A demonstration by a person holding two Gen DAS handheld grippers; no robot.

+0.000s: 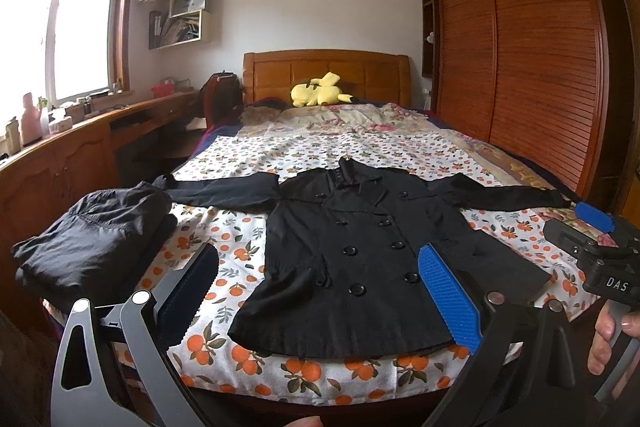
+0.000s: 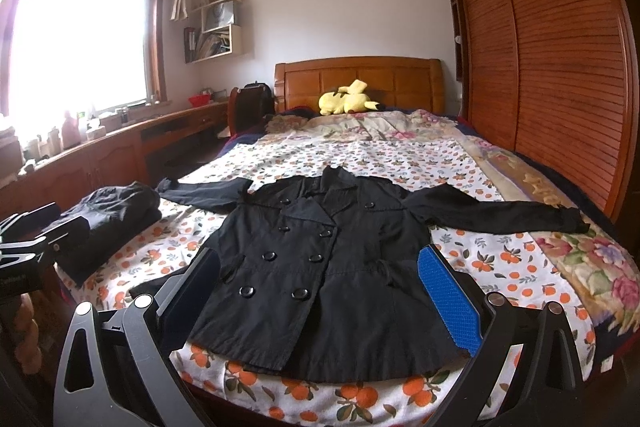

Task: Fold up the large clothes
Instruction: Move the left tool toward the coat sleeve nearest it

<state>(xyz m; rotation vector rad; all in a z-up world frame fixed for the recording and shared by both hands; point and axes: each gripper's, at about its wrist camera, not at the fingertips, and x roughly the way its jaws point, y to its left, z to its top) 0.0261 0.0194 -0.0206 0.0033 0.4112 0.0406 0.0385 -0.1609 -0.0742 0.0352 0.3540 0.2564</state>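
Observation:
A black double-breasted coat [image 1: 352, 251] lies face up on the bed, buttoned, with both sleeves spread out sideways. Its hem reaches the near edge of the orange-print sheet [image 1: 224, 227]. My left gripper [image 1: 324, 291] hovers open above the hem, and nothing is between its fingers. My right gripper [image 2: 324, 291] is also open and empty over the coat [image 2: 320, 259], near the hem. In the left wrist view, the right gripper's blue pad [image 1: 594, 217] shows beyond the coat's right side, with a hand [image 1: 608, 339] on the handle.
A folded pile of dark clothes [image 1: 96, 239] sits at the bed's left edge. A yellow plush toy [image 1: 318, 91] rests by the wooden headboard [image 1: 328, 71]. A slatted wardrobe [image 1: 520, 39] runs along the right, and a long wooden desk [image 1: 80, 151] with bottles stands under the window.

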